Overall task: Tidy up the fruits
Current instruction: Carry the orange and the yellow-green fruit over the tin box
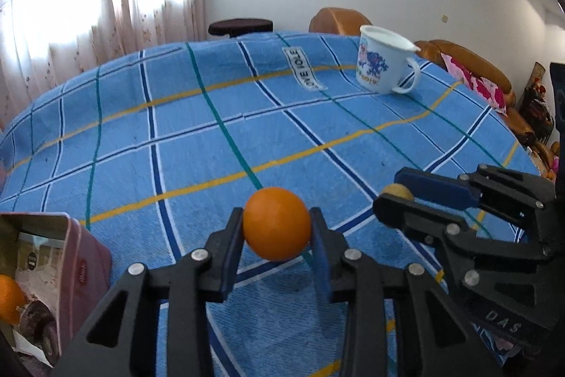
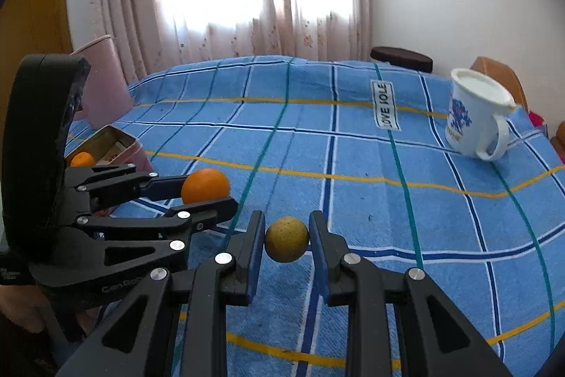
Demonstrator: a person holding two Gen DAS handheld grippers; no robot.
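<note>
Left gripper [image 1: 276, 225]: the black two-finger claw with blue pads, nearest the left wrist lens, is clenched on a round orange fruit [image 1: 276, 223]; the pads press its two sides at the middle, likely so it cannot roll out while carried clear of the cloth.
Right gripper [image 2: 286, 244]: the matching black claw is clenched on a smaller, dull yellow-green speckled round fruit [image 2: 286, 244], pinched the same way above the cloth.
Blue checked tablecloth [image 1: 176, 136]: it covers the table, with a sewn label lying flat at 12 o'clock of the left claw.
Pink open tin box [image 1: 76, 265]: at 8 o'clock in the left view, just beside the left claw; another orange fruit [image 1: 9, 301] already lies inside, so this is probably where the held fruits belong.
White enamel mug with blue print [image 2: 475, 117]: at 2 o'clock in the right view, well apart.
Obstruction: the two claws sit side by side, so the right one must wait or pass around the left to reach the box.
</note>
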